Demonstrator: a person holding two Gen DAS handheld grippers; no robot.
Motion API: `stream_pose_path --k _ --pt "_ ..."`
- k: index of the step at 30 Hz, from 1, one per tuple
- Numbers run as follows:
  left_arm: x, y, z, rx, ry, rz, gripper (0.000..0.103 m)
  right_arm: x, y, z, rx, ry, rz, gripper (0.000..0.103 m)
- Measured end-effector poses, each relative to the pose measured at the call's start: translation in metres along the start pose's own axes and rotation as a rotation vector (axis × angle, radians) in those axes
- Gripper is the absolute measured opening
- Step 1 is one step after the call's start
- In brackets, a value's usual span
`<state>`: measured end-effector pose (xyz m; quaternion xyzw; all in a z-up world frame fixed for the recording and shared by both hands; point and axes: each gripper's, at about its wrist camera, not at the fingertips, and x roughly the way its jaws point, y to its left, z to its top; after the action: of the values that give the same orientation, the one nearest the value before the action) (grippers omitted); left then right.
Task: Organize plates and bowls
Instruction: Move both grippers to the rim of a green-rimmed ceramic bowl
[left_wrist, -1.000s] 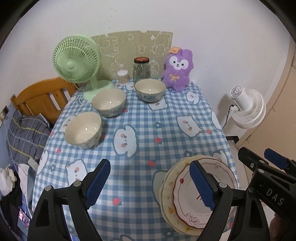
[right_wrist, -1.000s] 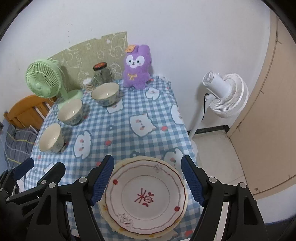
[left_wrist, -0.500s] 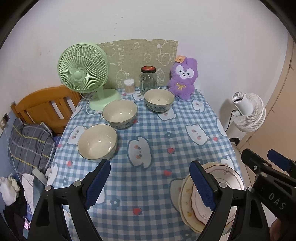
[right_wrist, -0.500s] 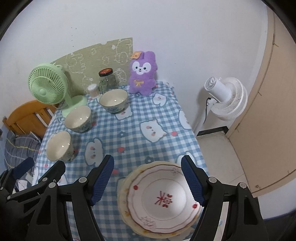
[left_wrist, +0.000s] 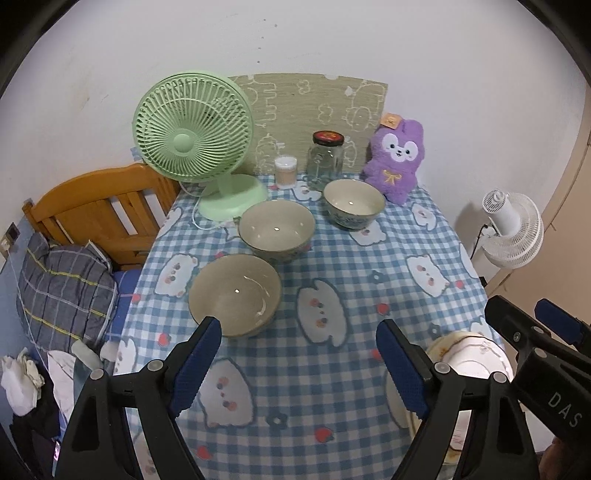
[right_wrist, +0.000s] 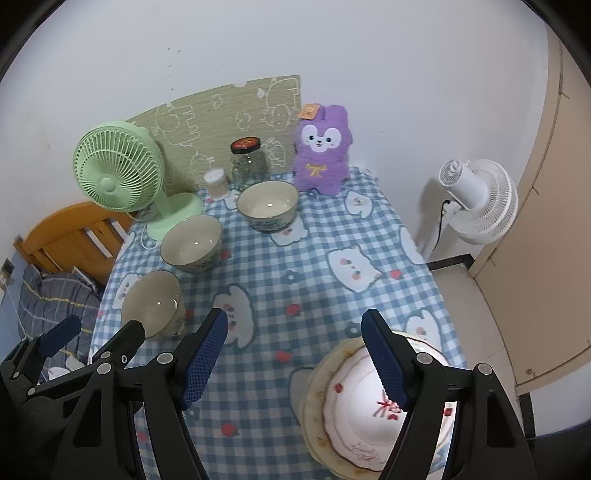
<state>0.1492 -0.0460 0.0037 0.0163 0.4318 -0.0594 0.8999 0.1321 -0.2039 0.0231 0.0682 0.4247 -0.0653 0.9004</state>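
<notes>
You held the left gripper (left_wrist: 297, 354) and right gripper (right_wrist: 295, 356) spread wide, both empty. Three bowls (left_wrist: 234, 293) sat in a diagonal row; stacked plates (right_wrist: 354, 402) waited near the table's right edge, likely ready for nesting.

Light: was even, soft, indoor, from overhead.
Glare: small highlights sat inside each bowl (left_wrist: 234, 294); the top plate (right_wrist: 364, 397) was washed out.
Edges: were fisheye-bent, with black corners.
Focus: was mostly sharp.

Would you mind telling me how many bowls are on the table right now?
3, in a diagonal row: the near bowl toward the table's left edge, the middle bowl by the green fan's base, the far bowl before the glass jar. None appears hidden.
</notes>
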Motion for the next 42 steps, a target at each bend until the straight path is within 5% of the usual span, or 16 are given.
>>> stream_pose_path --k 26,42 --pt "0.092 0.102 0.017 -0.056 0.024 0.04 0.085 0.11 0.105 0.012 -0.064 0.045 0.053 0.077" --pt "0.146 0.114 0.01 -0.029 0.068 0.061 0.064 0.178 0.147 0.007 -0.13 0.133 0.068 0.061"
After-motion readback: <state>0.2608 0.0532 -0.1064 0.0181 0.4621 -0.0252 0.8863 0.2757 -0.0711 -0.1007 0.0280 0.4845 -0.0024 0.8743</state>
